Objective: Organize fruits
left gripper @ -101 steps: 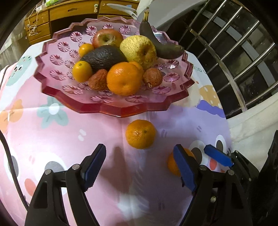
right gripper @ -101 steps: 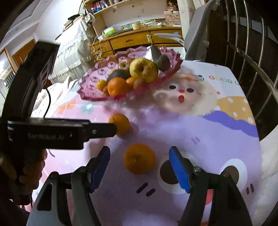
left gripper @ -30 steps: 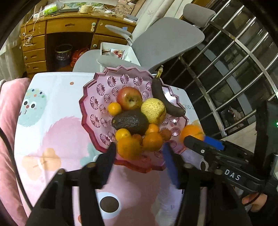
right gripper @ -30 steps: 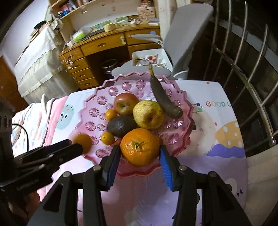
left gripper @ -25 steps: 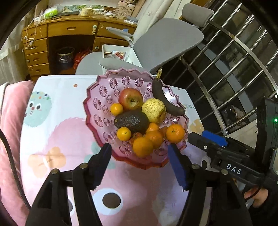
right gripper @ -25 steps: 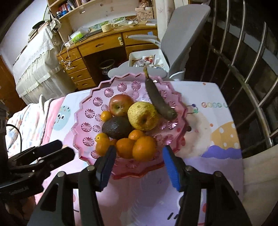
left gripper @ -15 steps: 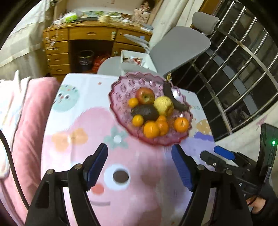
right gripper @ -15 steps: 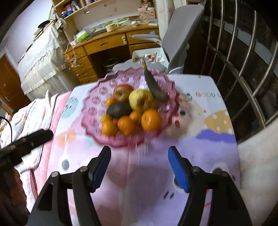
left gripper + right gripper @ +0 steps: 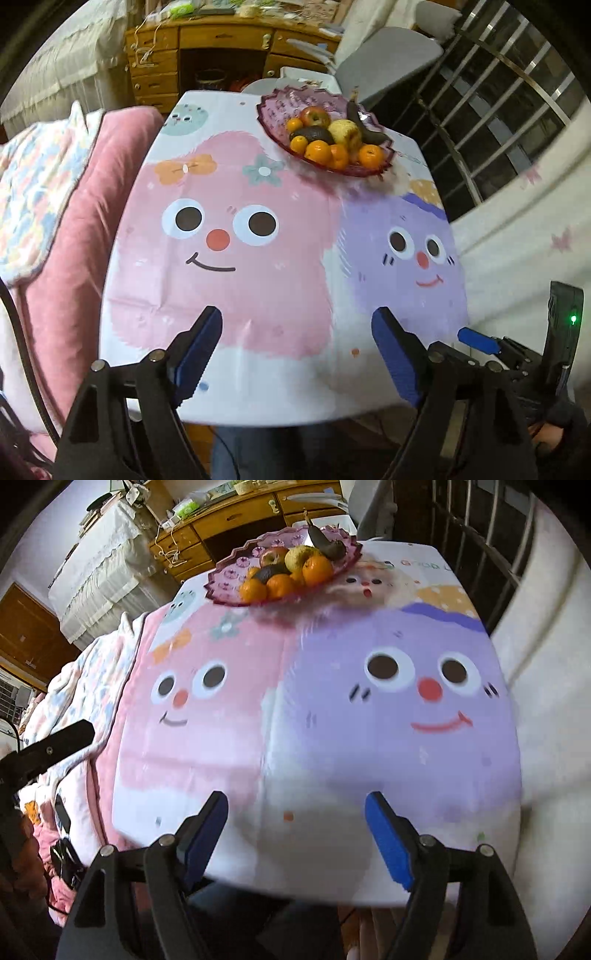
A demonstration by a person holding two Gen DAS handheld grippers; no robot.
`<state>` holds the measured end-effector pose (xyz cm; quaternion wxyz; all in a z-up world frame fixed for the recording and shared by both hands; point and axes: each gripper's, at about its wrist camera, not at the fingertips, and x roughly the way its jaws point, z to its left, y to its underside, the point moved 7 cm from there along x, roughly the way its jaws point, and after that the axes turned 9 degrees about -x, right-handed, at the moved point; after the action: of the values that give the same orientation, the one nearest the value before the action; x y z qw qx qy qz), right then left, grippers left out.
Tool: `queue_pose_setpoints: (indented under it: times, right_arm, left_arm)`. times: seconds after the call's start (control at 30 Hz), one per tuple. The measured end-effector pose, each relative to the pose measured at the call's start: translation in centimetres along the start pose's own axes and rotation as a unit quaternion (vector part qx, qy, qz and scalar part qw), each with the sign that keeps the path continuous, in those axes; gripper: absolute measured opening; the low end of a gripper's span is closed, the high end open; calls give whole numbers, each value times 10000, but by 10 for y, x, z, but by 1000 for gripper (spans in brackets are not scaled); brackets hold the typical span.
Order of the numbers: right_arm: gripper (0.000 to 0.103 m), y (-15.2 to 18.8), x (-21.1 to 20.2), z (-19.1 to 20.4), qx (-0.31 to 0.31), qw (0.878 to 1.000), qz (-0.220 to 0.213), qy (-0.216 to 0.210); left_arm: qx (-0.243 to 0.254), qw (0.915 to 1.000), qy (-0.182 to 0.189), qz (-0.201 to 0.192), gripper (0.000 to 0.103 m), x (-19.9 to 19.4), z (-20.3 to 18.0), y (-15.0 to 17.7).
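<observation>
Both grippers, left [image 9: 295, 354] and right [image 9: 295, 834], are opening with empty fingers, well apart from the fruit plate [image 9: 273, 125].

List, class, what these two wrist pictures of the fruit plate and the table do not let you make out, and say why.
- Small fruits behind the oranges on the pink plate, left wrist view: too small and covered by the front fruit.
- Far plate rim, right wrist view: hidden behind the banana.
- Near table edge, both views: blurred, partly behind the fingers.
- Person's hands: mostly cut off at the frame edges.
</observation>
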<state>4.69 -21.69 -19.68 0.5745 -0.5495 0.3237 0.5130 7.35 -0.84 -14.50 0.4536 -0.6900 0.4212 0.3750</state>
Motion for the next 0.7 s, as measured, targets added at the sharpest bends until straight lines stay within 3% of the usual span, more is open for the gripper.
queue_pose_setpoints:
  times: [0.1,0.37,0.53,0.7]
  right_arm:
    - [78,8,-25,9,9,10000,-71,-44]
    - [83,-4,-96,40,-183,9983,-514,-183]
    - [89,-5,-133,63,-442,9944,-960,-99]
    - [90,5,-144,69,-529,9909,-1232,124]
  left_arm:
    - [216,9997,-75,-72,90,-27,-6,6]
    - [737,9958,-139,-532,93,-92,-38,5]
    - [733,9936,-228,-824,98,-114,-48,7]
    - [551,9917,-424,-1081,102,-121,-46,17]
